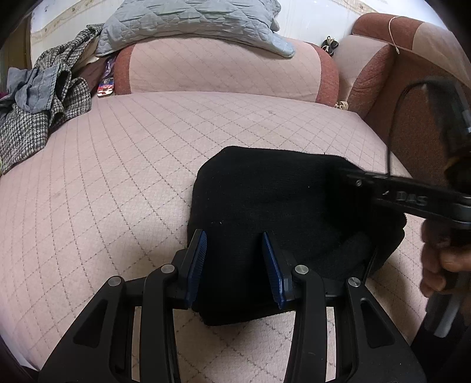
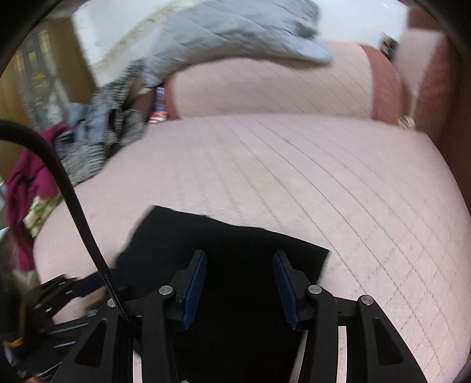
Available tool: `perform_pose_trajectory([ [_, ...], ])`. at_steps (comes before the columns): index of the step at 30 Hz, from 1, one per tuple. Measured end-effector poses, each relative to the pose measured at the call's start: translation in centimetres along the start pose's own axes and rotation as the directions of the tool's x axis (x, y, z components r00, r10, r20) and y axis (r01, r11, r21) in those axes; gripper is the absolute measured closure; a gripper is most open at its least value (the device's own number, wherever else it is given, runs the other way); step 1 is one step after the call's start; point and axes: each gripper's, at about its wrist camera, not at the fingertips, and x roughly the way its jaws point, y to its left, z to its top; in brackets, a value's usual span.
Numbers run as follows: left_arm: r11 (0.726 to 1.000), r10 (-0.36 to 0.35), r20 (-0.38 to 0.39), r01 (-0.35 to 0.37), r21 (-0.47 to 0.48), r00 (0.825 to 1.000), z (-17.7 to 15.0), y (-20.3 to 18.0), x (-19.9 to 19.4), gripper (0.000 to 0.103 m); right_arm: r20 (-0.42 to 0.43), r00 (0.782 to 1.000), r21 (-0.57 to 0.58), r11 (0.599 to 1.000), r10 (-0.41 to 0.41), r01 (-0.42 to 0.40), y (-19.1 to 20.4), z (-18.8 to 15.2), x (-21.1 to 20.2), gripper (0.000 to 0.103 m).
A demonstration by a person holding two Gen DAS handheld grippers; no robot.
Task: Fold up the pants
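Black pants (image 1: 265, 200) lie folded into a compact block on the pink quilted sofa seat (image 1: 117, 176). My left gripper (image 1: 234, 250) is open, its blue pads just above the near edge of the pants. My right gripper (image 1: 350, 176) reaches in from the right over the far right corner of the pants. In the right wrist view the right gripper (image 2: 239, 271) is open above the pants (image 2: 229, 244), holding nothing. The left gripper (image 2: 59, 291) shows at the lower left edge there.
A heap of clothes (image 1: 38, 103) with a houndstooth coat lies at the seat's left end. A grey quilted blanket (image 1: 191, 20) drapes over the backrest (image 1: 220, 67). A brown armrest (image 1: 382, 73) stands on the right. A magenta garment (image 2: 26, 176) lies at the left.
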Motion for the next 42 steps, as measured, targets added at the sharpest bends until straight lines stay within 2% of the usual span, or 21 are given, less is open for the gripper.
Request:
perform_pose_trajectory([
  [3,1.0,0.006,0.001,-0.006,0.003,1.0,0.0,-0.2,0.0,0.064,0.022,0.999,0.033,0.999,0.033,-0.034,-1.1,-0.3,-0.2,0.058],
  [12,1.0,0.016,-0.003,-0.016,0.001,1.0,0.1,-0.2,-0.2,0.064,0.081,0.993,-0.011,0.996,0.089,-0.088,-1.1,-2.0,-5.3,0.058],
  [15,1.0,0.017,-0.007,-0.017,-0.004,1.0,0.2,-0.3,-0.5,0.064,0.069,0.993,-0.024,0.995,0.098,-0.097,-0.8,-3.2,-5.5,0.058],
  [20,1.0,0.018,-0.019,-0.018,-0.012,1.0,0.1,-0.3,-0.7,0.064,-0.014,1.0,-0.01,1.0,0.024,-0.025,-1.2,-5.1,-3.5,0.058],
  [26,1.0,0.016,-0.013,-0.016,-0.014,1.0,0.0,-0.2,-1.9,0.064,0.034,0.997,0.031,0.997,0.068,-0.069,-1.8,-4.7,-5.5,0.058],
  [28,1.0,0.008,-0.007,-0.009,-0.02,1.0,0.1,0.1,-2.4,0.064,0.056,0.997,0.052,0.997,0.061,-0.064,-2.3,-4.5,-5.9,0.05],
  [31,0.998,-0.022,0.006,0.023,-0.054,1.0,0.7,1.2,-2.9,0.064,0.067,0.996,0.134,0.989,0.061,-0.069,-4.1,-4.0,-5.6,0.039],
  [36,0.984,-0.111,-0.034,0.105,-0.147,0.993,1.7,3.6,-1.5,0.064,0.031,0.986,0.274,0.947,0.162,-0.164,-7.5,-3.6,-2.8,0.037],
  [42,0.954,-0.221,-0.063,0.202,-0.223,0.973,2.0,4.9,0.8,0.064,-0.004,0.974,0.259,0.941,0.228,-0.219,-7.2,-3.2,-0.4,0.037],
])
